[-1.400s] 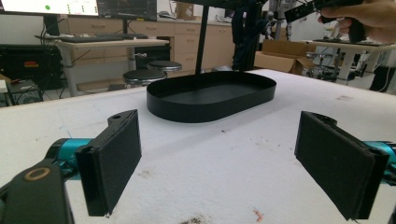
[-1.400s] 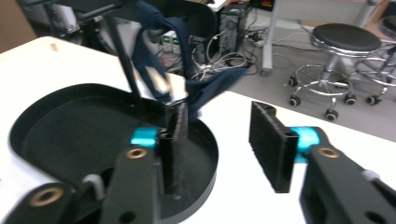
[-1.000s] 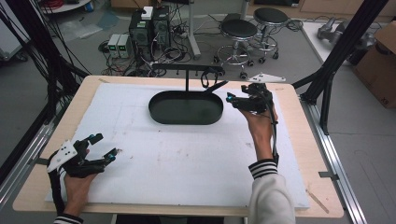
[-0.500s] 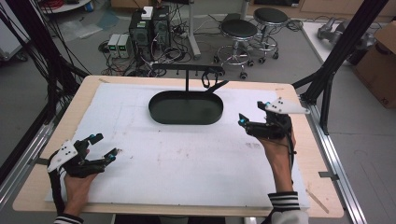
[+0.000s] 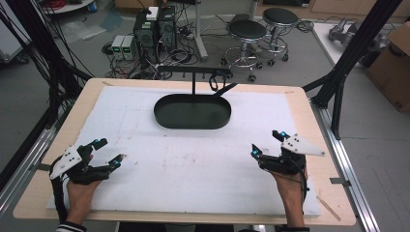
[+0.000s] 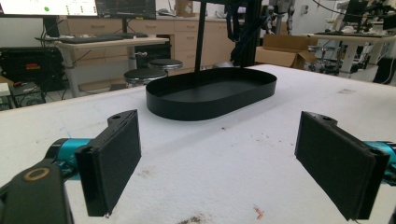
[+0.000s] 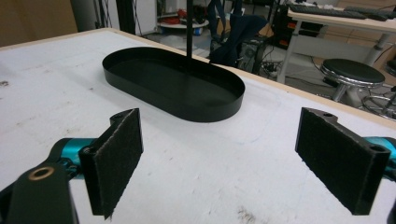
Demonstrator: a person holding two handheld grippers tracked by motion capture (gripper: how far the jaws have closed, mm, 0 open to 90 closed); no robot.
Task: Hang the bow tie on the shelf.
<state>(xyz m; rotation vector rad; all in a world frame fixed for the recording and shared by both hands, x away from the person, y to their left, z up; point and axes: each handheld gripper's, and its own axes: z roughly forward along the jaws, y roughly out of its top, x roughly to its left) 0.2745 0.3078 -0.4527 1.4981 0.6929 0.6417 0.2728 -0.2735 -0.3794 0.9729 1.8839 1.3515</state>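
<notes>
1. Now the right gripper (image 5: 265, 144) sits low at the near right of the white sheet (image 5: 193, 164). In the oldest high view it was up beside the right end of the black tray (image 5: 192, 112); half a second back it was partway toward the person; here it is nearer the front edge, well apart from the tray.
2. Left gripper (image 5: 109, 152): same spot at the near left of the sheet in all three high views, no shift seen.
3. Tray unchanged, at the far middle of the sheet, with the thin black stand (image 5: 194, 77) rising from its far side.
4. Right gripper's jaws have just been opening; they stand wide, nothing between them. In the right gripper view the two black pads (image 7: 116, 158) frame bare sheet, and the tray (image 7: 173, 83) lies ahead and a little left.
5. Left gripper's jaws also wide and bare. In the left gripper view one pad (image 6: 114, 156) shows at each side, only sheet between, the tray (image 6: 211, 93) ahead.
6. Neither gripper touches the tray. Each is gripped by a hand, right (image 5: 291, 187) and left (image 5: 81, 192), entering from the near edge.
7. Count, near to far: two hands, two grippers, one white sheet on one wooden table (image 5: 316, 123), one oval tray, one stand with a dark strap (image 5: 213, 83) hanging from its bar.
8. Beyond the table: two round stools (image 5: 263, 29) on the floor; the tangle of cables and boxes I did not count.
</notes>
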